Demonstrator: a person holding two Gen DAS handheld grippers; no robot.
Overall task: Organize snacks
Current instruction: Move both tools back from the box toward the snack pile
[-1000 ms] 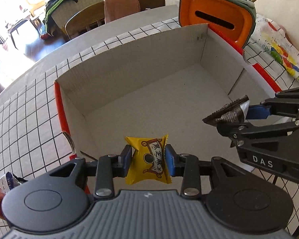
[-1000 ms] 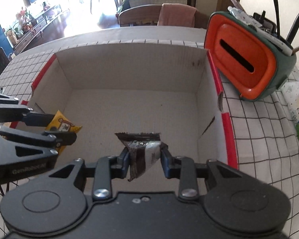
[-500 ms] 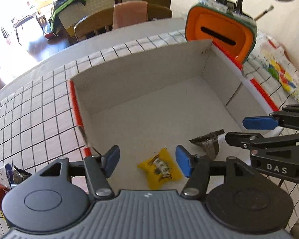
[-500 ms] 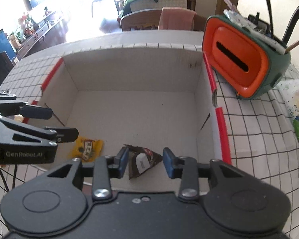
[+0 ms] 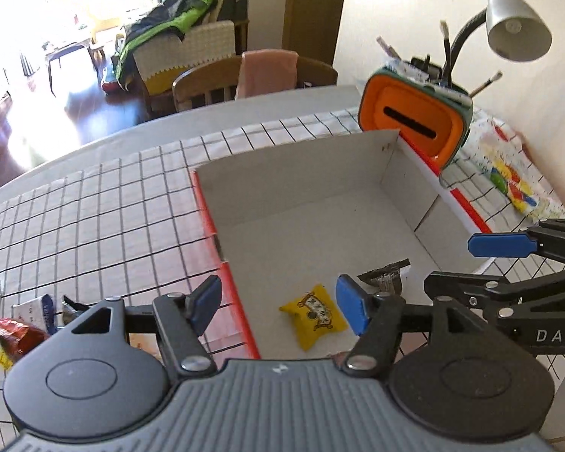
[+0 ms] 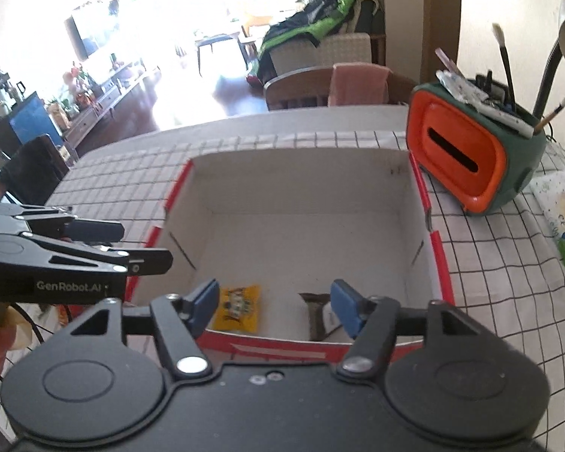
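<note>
Now, from the left wrist, the left tongs (image 5: pixel 278 303) gape wide over the cardboard box (image 5: pixel 282 184), gripping nothing; the yellow snack (image 5: pixel 314 316) lies on the box floor near its front wall, the dark wrapper (image 5: pixel 386 277) just beside it. From the right wrist, the right tongs (image 6: pixel 274 307) gape empty too, above the box's front wall, both packets inside.
</note>
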